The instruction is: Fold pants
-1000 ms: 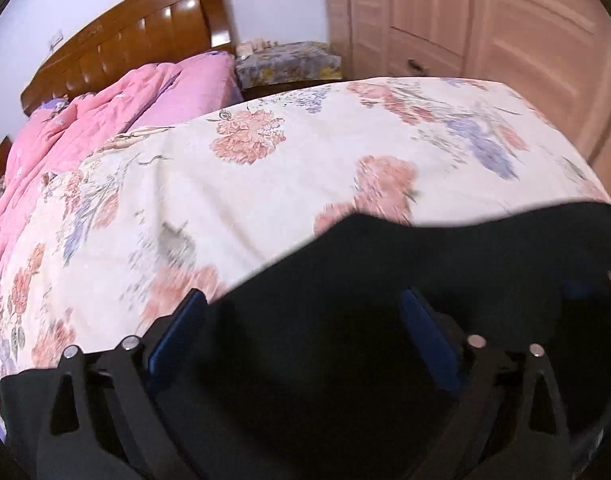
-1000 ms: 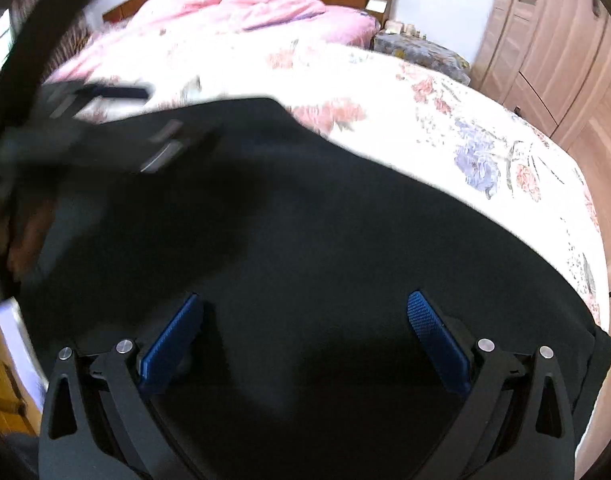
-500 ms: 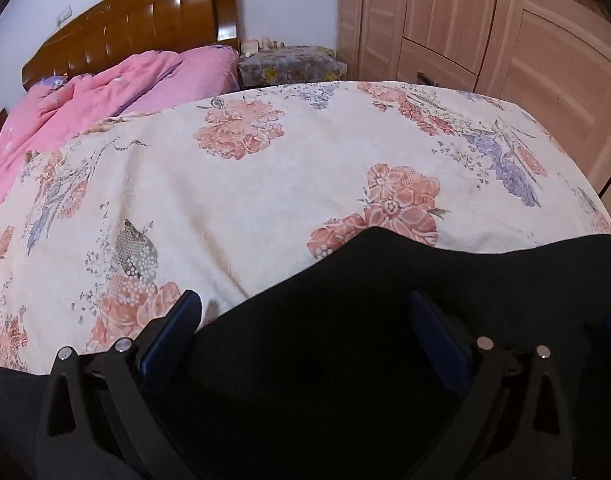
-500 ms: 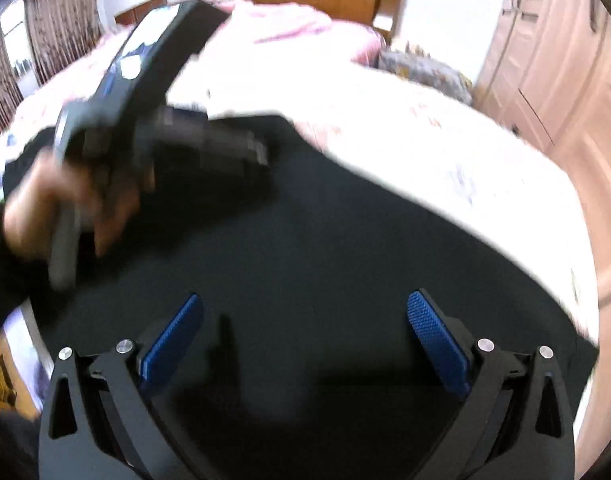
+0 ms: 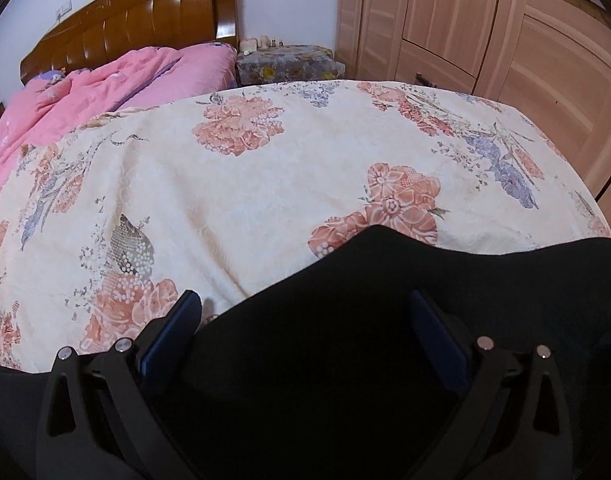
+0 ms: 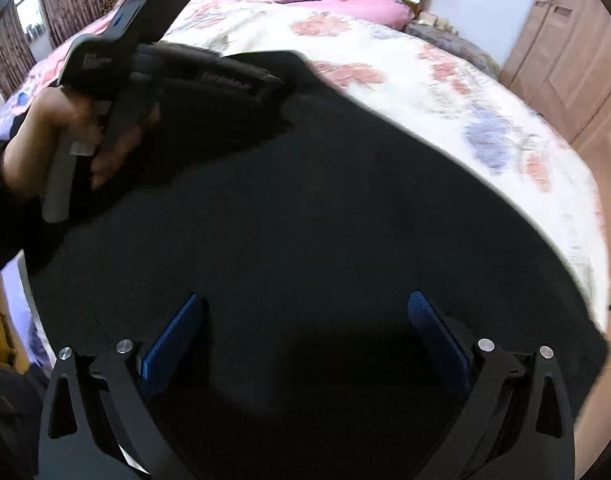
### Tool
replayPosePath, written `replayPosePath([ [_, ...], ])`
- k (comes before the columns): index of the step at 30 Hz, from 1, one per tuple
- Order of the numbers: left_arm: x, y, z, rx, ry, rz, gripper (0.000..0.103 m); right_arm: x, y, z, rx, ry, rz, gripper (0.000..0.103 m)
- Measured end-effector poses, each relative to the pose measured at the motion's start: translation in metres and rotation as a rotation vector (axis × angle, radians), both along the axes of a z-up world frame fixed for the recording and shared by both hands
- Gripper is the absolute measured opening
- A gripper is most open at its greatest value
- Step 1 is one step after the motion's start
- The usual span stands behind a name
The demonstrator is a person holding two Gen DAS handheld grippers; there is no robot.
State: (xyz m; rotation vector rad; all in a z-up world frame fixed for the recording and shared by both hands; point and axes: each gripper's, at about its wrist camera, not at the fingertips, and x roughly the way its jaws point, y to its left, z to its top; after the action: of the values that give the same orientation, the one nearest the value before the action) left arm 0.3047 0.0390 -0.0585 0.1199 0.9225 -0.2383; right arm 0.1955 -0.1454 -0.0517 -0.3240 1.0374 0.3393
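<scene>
Two black hand-held grippers with blue pads, one hand in a dark sleeve

Left gripper [image 5: 305, 326]: matte black angular finger arms with triangular cut-outs, two silver round screw heads on each side, and long dark-blue pads [image 5: 167, 340] on the inner faces. Right gripper [image 6: 305, 326] is the same build; its blue pads [image 6: 435, 338] show a fine ribbed texture. In the right view the left hand [image 6: 71, 138] wears a black sleeve [image 6: 1, 208] to the wrist, around a grey handle under a black body with small blurred lettering, unreadable.
</scene>
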Motion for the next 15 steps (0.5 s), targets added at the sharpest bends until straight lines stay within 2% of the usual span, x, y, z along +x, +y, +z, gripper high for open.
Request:
replayPosePath([
  [1,0.000,-0.001,0.000,0.005,-0.003,0.001,0.102,0.006,-0.017,0.002,0.004,-0.020,-0.075,0.098],
  [3,-0.001,-0.001,0.000,0.007,-0.004,0.001,0.102,0.013,-0.045,-0.005,0.020,-0.006,-0.170,0.098],
  [5,0.000,0.000,0.000,-0.001,0.001,0.002,0.102,0.005,-0.064,-0.014,0.091,0.000,-0.132,0.099],
  [6,0.001,0.001,0.000,-0.008,0.005,0.002,0.102,-0.003,-0.068,-0.014,0.093,-0.001,-0.115,0.099],
  [9,0.002,0.002,0.000,-0.012,0.008,0.003,0.102,-0.029,-0.062,-0.009,0.023,-0.011,-0.107,0.098],
  [12,0.003,0.002,0.000,-0.013,0.009,0.005,0.102,-0.057,-0.061,0.005,-0.016,-0.036,-0.153,0.098],
  [13,0.003,0.002,-0.001,-0.013,0.009,0.006,0.102,-0.069,-0.057,0.013,0.023,-0.066,-0.154,0.098],
  [15,0.004,0.002,-0.001,-0.015,0.010,0.008,0.102,-0.080,-0.058,0.010,0.078,-0.049,-0.147,0.098],
])
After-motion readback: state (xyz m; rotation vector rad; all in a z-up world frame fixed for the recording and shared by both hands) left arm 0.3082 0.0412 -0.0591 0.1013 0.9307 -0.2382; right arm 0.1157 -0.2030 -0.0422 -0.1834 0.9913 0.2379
